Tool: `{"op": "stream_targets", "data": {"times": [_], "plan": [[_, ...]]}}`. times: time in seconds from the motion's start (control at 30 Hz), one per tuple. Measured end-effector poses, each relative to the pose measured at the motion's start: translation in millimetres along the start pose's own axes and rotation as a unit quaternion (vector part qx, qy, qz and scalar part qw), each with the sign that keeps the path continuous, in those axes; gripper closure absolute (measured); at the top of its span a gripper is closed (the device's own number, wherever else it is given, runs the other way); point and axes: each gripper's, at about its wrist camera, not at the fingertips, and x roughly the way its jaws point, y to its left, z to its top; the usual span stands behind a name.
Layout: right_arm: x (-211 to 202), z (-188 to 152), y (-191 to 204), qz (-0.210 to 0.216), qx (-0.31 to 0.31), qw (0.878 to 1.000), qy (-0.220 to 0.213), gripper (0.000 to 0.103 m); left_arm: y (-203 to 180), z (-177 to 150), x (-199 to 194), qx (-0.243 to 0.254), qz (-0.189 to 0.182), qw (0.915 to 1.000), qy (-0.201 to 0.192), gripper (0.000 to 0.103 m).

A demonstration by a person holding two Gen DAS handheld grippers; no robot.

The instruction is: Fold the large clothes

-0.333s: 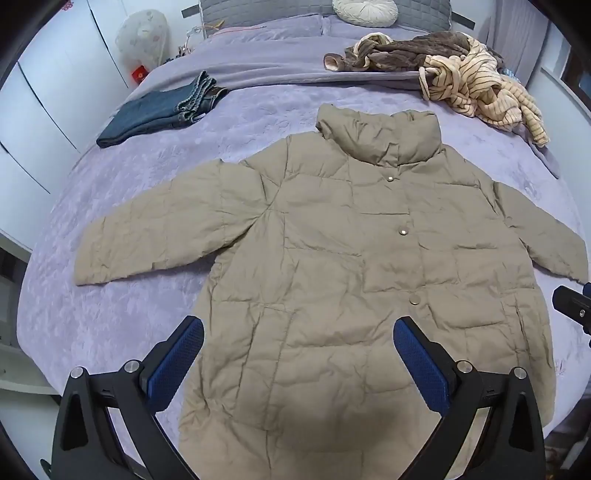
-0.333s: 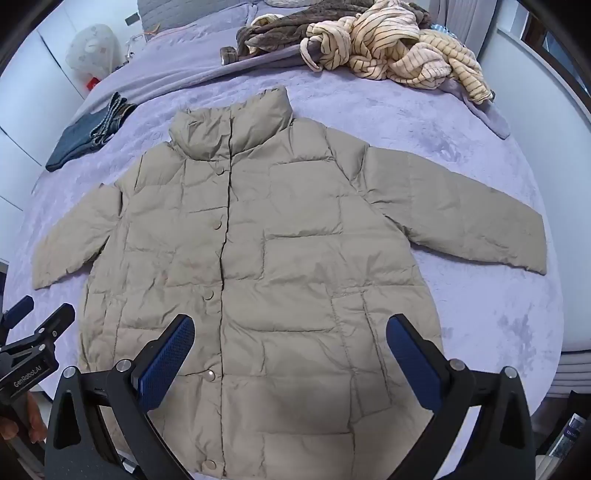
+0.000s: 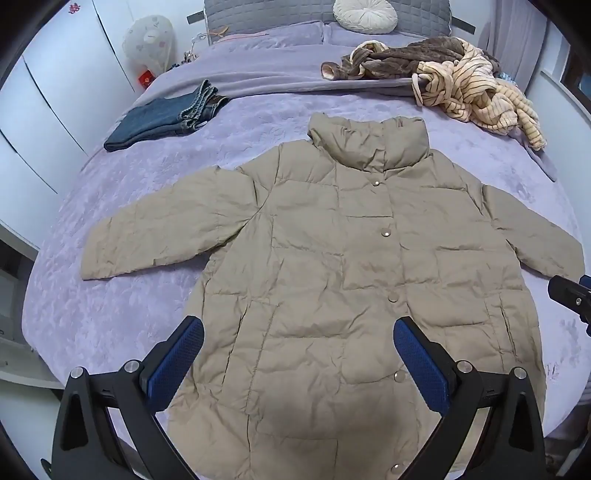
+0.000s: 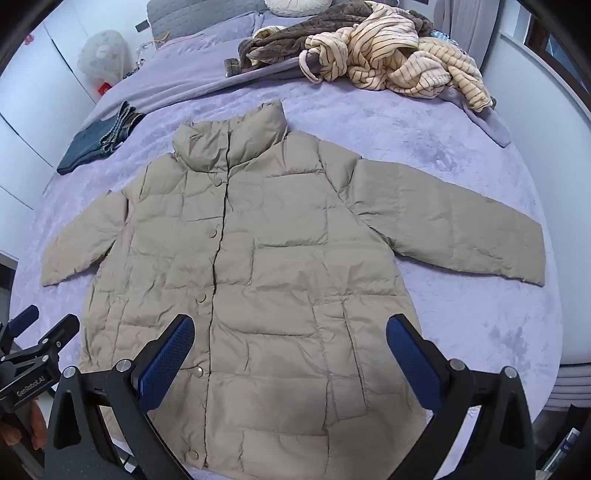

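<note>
A khaki puffer jacket (image 3: 351, 266) lies flat on the purple bed (image 3: 110, 302), front up and snapped shut. Its collar (image 3: 369, 144) points to the headboard and both sleeves are spread outward. My left gripper (image 3: 297, 328) hovers open over the lower left part of the jacket, with nothing between its blue pads (image 3: 177, 362). My right gripper (image 4: 291, 323) hovers open over the lower right part near the pocket (image 4: 332, 332), also holding nothing. Each gripper shows at the edge of the other's view: the right gripper (image 3: 569, 295), the left gripper (image 4: 37, 343).
Folded blue jeans (image 3: 166, 114) lie at the far left of the bed. A heap of striped and brown clothes (image 3: 461, 85) sits at the far right, with a round cushion (image 3: 364, 14) by the headboard. White wardrobe doors (image 3: 55, 103) line the left side.
The jacket sits slightly lower in the right wrist view, so that gripper has shifted a little. The jacket itself has not moved and both grippers stay open.
</note>
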Motion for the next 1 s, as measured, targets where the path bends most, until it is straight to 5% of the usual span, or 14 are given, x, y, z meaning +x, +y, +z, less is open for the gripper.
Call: {"op": "stream_targets", "data": {"times": [1.0], "plan": [[7,20,11,-0.019,0.02,1.0,-0.004,0.0,9,3,4,-0.009,0.002,1.0,0.002,0.0]]}}
